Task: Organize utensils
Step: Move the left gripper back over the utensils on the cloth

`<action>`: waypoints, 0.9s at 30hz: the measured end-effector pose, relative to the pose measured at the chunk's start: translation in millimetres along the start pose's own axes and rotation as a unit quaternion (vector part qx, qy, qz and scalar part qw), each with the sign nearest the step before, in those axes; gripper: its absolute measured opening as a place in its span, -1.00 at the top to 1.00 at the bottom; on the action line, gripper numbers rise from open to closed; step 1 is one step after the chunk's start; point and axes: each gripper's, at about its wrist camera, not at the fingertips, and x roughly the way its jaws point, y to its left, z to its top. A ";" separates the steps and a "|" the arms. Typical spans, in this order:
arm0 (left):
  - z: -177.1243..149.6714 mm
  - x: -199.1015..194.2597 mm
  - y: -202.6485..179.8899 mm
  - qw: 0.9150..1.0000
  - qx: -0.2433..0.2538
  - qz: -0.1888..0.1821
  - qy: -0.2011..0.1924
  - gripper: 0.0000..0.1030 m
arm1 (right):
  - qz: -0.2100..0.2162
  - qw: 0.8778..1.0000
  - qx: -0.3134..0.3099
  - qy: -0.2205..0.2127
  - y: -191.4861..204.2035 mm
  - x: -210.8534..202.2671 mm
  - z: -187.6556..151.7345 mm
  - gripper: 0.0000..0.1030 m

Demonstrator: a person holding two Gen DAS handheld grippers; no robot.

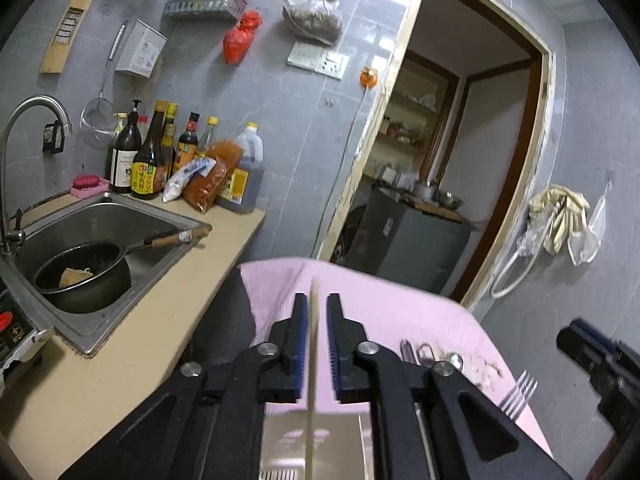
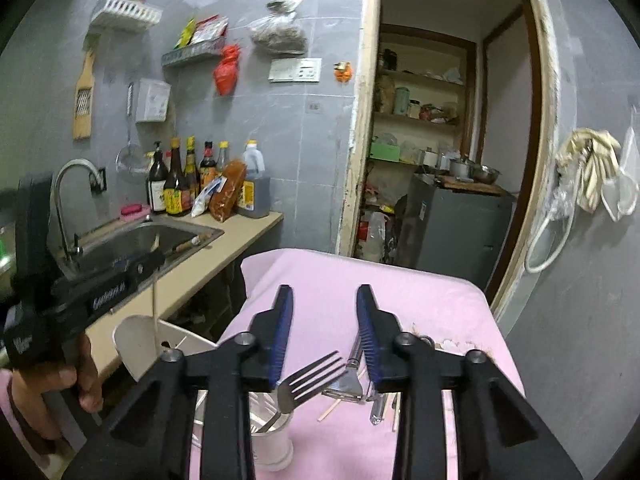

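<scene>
My left gripper [image 1: 315,344] is shut on the thin pale handle of a white spatula [image 1: 313,360], seen edge-on; its white blade [image 2: 134,346] hangs at the left of the right wrist view, over a white rack [image 2: 188,340]. My right gripper [image 2: 324,336] is open and empty above the pink-covered table [image 2: 360,280]. Below it a fork [image 2: 308,376] stands in a white cup [image 2: 272,440]. A peeler [image 2: 350,380] and other metal utensils lie beside it. The fork [image 1: 520,394] and utensils [image 1: 424,354] also show in the left wrist view.
A counter [image 1: 120,360] on the left holds a sink [image 1: 100,232] with a black pan [image 1: 84,272] and sauce bottles [image 1: 160,152]. An open doorway [image 2: 440,140] lies behind the table. Gloves and bags hang on the right wall [image 2: 592,168].
</scene>
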 end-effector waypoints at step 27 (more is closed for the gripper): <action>27.1 -15.0 -151.2 0.993 0.069 0.064 -0.068 -1.00 | -0.042 0.996 0.030 -0.069 -157.6 3.0 21.2 -0.97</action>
